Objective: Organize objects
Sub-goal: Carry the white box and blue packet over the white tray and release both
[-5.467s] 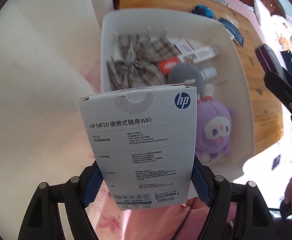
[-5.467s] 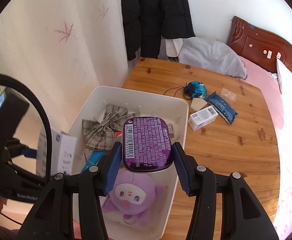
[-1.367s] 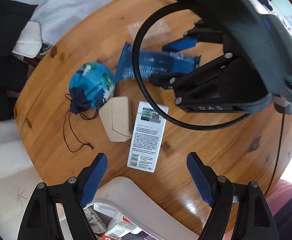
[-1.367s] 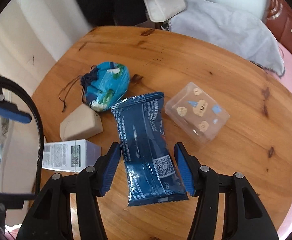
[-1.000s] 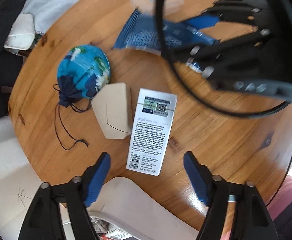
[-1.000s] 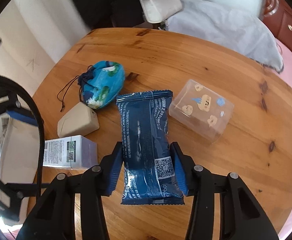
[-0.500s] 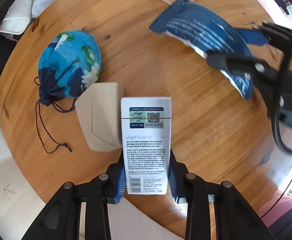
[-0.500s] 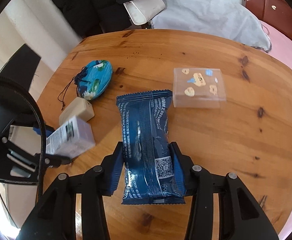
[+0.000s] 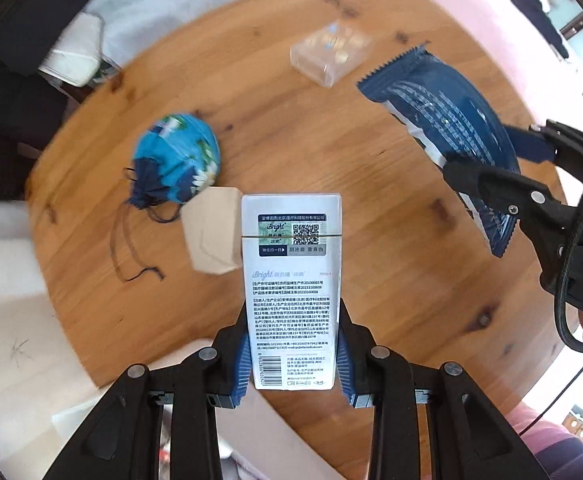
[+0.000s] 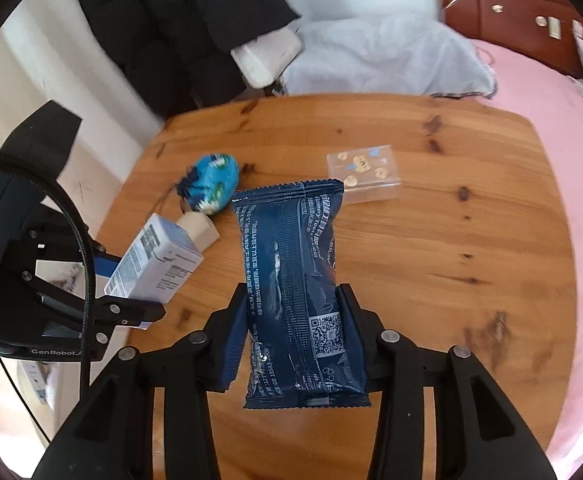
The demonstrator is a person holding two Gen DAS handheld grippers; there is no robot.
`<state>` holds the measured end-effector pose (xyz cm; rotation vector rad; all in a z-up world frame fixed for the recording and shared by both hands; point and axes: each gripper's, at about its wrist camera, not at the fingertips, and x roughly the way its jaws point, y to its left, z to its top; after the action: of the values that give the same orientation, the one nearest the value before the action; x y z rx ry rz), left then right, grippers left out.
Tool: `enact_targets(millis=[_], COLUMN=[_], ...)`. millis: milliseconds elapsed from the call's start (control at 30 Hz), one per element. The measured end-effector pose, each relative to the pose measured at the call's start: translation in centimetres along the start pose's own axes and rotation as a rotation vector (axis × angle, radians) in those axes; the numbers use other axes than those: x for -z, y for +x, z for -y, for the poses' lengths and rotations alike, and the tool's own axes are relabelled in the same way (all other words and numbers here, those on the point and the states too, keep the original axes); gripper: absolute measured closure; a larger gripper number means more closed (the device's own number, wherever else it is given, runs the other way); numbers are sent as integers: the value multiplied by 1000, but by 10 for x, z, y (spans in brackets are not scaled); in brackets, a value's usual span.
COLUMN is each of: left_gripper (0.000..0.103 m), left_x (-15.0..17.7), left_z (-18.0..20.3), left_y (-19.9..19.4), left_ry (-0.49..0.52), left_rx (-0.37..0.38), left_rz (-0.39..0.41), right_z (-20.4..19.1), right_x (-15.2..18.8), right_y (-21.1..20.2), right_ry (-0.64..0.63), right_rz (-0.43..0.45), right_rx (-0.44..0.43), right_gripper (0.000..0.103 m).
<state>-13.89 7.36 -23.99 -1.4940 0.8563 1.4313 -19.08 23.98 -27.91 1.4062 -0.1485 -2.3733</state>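
Carrying both loads: your left gripper [image 9: 293,364] pinched the white box [image 9: 291,292], your right gripper [image 10: 297,340] clamped the blue packet [image 10: 291,280]; steady level travel suited you.

The right gripper [image 10: 293,340] clamps a dark blue packet [image 10: 297,280] above the wooden table [image 10: 471,264] — its pads press both edges. At left, the left gripper [image 10: 131,300] holds a white box [image 10: 155,264]. A blue pouch [image 10: 213,182], a beige box [image 10: 199,228] and a clear case [image 10: 365,178] lie behind.

White box [image 9: 291,292] and blue packet [image 10: 299,280] now off table.
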Motion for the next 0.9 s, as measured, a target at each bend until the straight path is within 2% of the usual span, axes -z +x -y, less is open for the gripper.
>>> enact_targets(millis=[233,267,300,400,533,700,900], left_gripper=[67,67,67,67,67,67,67], left_x=[58,51,55,66,109,156,195], left_z=[16,15,-5,-8,-23,-44,-74], left_y=[-80,-87,-94,-119,-150,-181,-195], left_ry=[-42,-51,-63,-80,-150,-213,-271], left_rx=[-8,-12,-17,-42,-47,-113,-148], left_rz=[170,189,216,282,363,461,503], right_z=[-39,-47,-59,-87,-131,-181,-231], right_x=[14,17,20,29,40,47,50], right_y=[-60,-68,-79,-100,-122,-131,-137], right_ry=[38,39,36,21,-4,-49,-74], right_rz=[98,111,129,161,192,214,222], right_rx=[29,34,39,47,34,55,24], right_gripper=[58,58,58,58,58,58,58])
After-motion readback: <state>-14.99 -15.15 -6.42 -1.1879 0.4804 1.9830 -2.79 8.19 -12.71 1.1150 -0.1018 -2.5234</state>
